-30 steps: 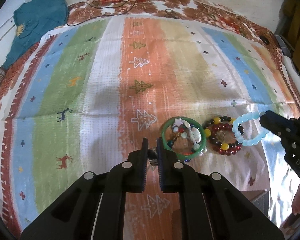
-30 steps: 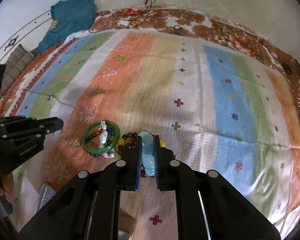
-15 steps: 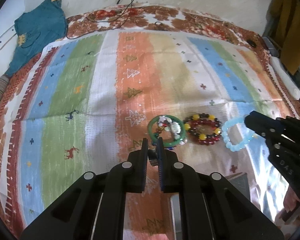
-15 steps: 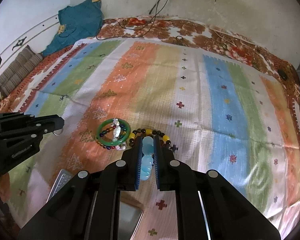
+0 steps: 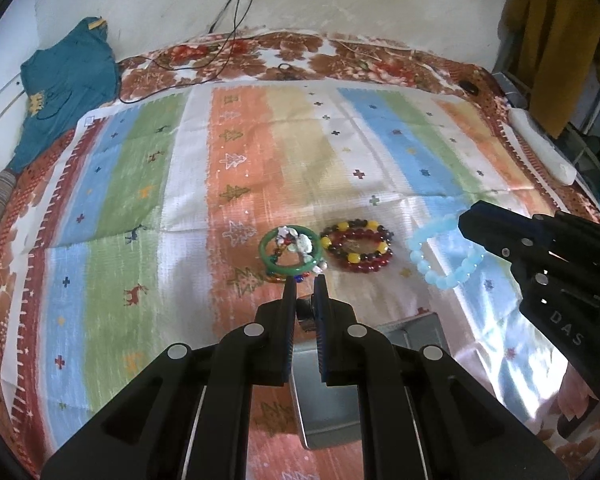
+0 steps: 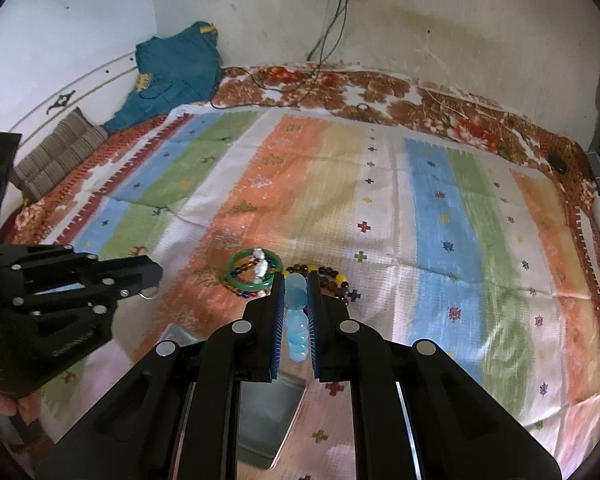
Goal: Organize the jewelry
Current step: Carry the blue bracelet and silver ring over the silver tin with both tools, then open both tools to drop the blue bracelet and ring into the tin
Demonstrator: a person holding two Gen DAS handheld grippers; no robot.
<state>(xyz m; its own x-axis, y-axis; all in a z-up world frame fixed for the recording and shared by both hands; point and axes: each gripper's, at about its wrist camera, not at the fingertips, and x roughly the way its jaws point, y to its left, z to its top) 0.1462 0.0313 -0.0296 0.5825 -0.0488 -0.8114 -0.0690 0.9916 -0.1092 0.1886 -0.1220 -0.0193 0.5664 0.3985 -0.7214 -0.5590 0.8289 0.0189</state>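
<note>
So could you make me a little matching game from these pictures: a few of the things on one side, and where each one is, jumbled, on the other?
Things:
1. light blue bead bracelet
2. small metal ring
3. green bangle
4. grey metal tray

Places:
A. lying on the striped cloth, beside the red and yellow bead bracelet
B. pinched in the right gripper
C. on the cloth below both grippers
D. pinched in the left gripper

Pairs: 1-B, 2-D, 3-A, 4-C
</note>
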